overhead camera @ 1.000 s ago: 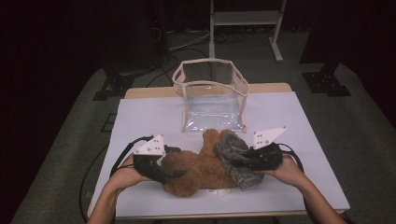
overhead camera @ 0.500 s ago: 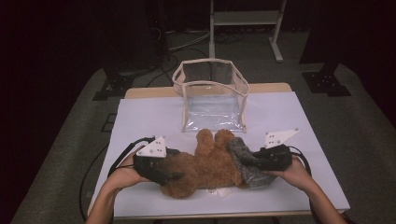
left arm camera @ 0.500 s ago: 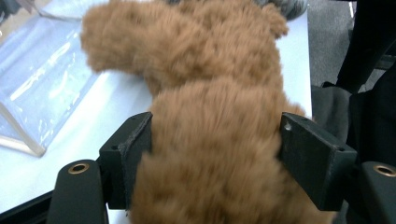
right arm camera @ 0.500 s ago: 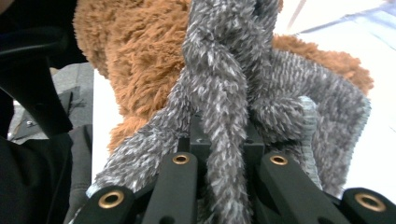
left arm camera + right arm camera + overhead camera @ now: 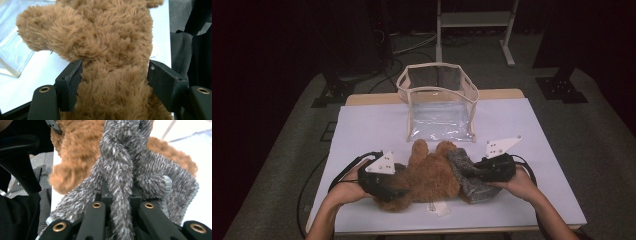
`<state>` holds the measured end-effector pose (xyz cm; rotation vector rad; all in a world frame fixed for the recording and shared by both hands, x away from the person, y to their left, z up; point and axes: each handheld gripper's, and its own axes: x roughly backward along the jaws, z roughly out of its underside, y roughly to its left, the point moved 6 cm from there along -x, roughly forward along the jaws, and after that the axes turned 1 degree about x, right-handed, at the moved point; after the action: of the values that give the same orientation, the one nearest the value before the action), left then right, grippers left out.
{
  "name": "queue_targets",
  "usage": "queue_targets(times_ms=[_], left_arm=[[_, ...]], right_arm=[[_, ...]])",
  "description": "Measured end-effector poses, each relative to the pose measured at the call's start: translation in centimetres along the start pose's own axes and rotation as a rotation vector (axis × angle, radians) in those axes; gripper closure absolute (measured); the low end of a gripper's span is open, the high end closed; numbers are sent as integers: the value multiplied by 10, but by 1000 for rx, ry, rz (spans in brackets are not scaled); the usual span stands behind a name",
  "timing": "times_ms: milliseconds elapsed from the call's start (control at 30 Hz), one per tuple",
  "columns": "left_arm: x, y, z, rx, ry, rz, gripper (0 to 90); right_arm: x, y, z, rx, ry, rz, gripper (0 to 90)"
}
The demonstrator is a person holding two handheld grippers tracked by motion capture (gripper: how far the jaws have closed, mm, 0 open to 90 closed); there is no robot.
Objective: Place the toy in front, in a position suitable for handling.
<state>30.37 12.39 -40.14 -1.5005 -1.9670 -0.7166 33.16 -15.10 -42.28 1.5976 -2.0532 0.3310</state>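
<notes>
Count at table: 1 brown plush toy [image 5: 427, 175], lay near edge, centre. 1 grey fuzzy garment [image 5: 464, 175], on plush's right side. 1 clear bag w/ beige trim [image 5: 439, 107], far centre. 1 small white tag [image 5: 437, 207], near edge. 2 handheld grippers: left gripper [image 5: 399, 192], right gripper [image 5: 472, 172]. 1 white table [image 5: 542, 150].

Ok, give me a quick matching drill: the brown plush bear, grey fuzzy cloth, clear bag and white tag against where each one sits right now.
Things:
1. brown plush bear
2. grey fuzzy cloth
3. clear bag
4. white tag

Places:
A. standing open at the table's far side
B. pinched in the right claw
C. between the left claw's jaws
D. flat on the table by its near edge

Pairs: 1-C, 2-B, 3-A, 4-D
</notes>
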Motion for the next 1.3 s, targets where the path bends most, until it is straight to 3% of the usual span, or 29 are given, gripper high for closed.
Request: queue_targets(times_ms=[133, 400, 733, 1100, 1300], left_arm=[[-1, 2, 1, 12, -3, 7, 286], [-5, 4, -1, 9, 4, 5, 273], [-8, 0, -2, -6, 37, 19, 273], [-10, -3, 3, 2, 46, 41, 274], [-7, -7, 6, -2, 39, 54, 289]], right_arm=[[1, -2, 4, -28, -24, -9, 805], [-8, 1, -12, 5, -21, -19, 806], [-12, 24, -9, 22, -11, -76, 806], [-2, -3, 6, -52, -33, -14, 804], [-5, -12, 2, -71, -41, -3, 804]])
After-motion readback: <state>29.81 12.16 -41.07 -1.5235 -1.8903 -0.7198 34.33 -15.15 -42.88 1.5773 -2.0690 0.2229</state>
